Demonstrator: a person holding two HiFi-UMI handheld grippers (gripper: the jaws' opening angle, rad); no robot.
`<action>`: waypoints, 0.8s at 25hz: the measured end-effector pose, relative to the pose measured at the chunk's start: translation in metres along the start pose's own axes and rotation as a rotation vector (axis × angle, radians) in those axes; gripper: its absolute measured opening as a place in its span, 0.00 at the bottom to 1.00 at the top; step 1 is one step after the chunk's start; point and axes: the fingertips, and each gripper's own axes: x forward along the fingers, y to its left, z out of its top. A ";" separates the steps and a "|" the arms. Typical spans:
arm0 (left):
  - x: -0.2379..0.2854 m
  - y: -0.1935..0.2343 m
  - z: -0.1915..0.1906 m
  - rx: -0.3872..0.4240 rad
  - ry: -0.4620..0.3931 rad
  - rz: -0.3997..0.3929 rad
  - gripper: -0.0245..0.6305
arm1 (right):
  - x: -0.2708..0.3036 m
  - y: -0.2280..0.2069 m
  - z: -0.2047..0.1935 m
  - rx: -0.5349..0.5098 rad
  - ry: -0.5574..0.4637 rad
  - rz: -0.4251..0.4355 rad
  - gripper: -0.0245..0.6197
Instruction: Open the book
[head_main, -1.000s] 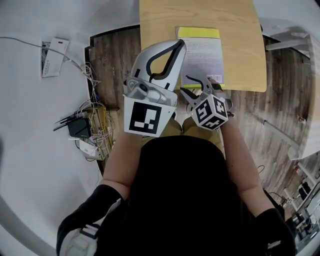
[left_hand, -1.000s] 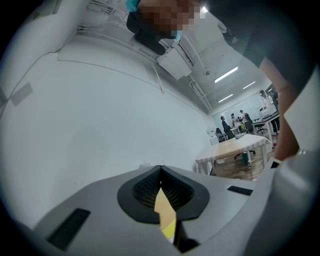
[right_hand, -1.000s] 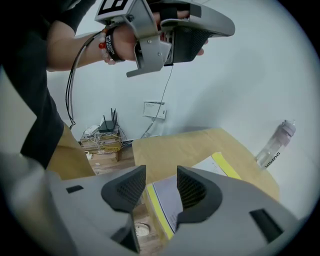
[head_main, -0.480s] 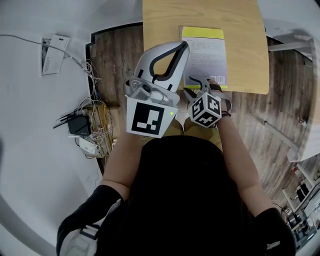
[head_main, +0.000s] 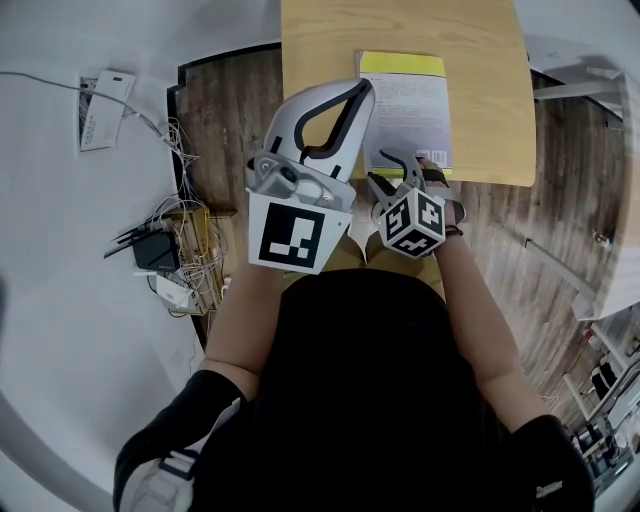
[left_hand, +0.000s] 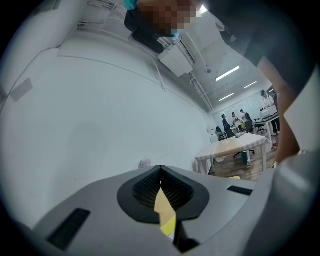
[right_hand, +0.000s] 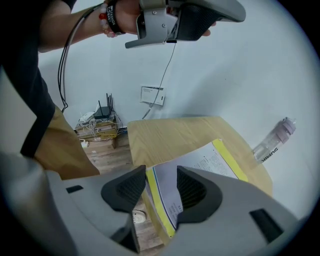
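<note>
Right tongs (right_hand: 161, 185) stand narrowly apart at the near edge of the book (head_main: 404, 100), which looks closed at 12 o'clock on the bench (head_main: 320, 40); left tongs (left_hand: 161, 187) are pressed together and empty at 10 o'clock; judged best to nip the cover alone and lift slowly.

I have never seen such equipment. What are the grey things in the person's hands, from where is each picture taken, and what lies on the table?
There is no robot: a person holds a two-jaw tool in each hand. The head view looks down from a camera on the person's head. The other two views come from a camera on each tool, looking along its jaws. On the wooden table lies a book with yellow strips, apparently closed. The left tool is up in the air, jaws together, holding nothing. The right tool is low at the book's near edge, jaws apart with that edge between them; whether they touch it, I cannot tell.
</note>
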 end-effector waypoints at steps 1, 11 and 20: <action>0.000 0.000 0.000 -0.002 0.001 0.001 0.04 | -0.002 -0.001 0.001 0.001 -0.006 -0.004 0.35; 0.002 -0.004 -0.003 -0.007 -0.003 -0.022 0.04 | -0.008 -0.005 0.004 0.011 -0.019 -0.026 0.35; 0.003 -0.008 -0.004 -0.005 0.001 -0.039 0.04 | -0.007 -0.005 -0.005 0.014 0.003 -0.067 0.35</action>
